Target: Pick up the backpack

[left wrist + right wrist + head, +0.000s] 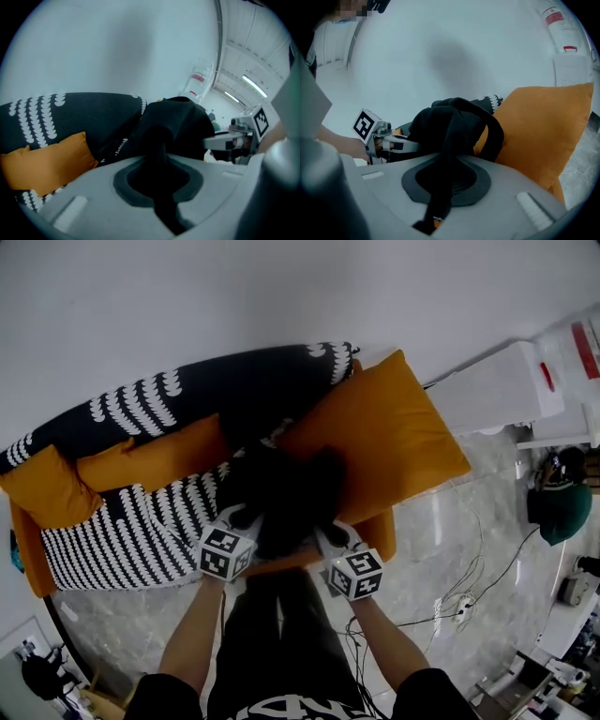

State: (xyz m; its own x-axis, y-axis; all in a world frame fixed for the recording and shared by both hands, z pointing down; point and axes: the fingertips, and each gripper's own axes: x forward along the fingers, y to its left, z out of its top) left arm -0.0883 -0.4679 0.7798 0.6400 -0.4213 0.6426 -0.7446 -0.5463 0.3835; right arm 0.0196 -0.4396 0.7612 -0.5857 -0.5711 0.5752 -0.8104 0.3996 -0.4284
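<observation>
The black backpack rests on the sofa seat between the cushions. My left gripper is at its left side and my right gripper at its right side. In the left gripper view the jaws are shut on a black strap of the backpack, with the bag's bulk just ahead. In the right gripper view the jaws pinch another black strap that runs up to the backpack. The left gripper's marker cube shows beyond the bag there.
A large orange cushion leans right of the backpack, and smaller orange cushions lie to its left on the black-and-white patterned sofa. A white wall rises behind. Cables and a white unit stand on the marble floor at right.
</observation>
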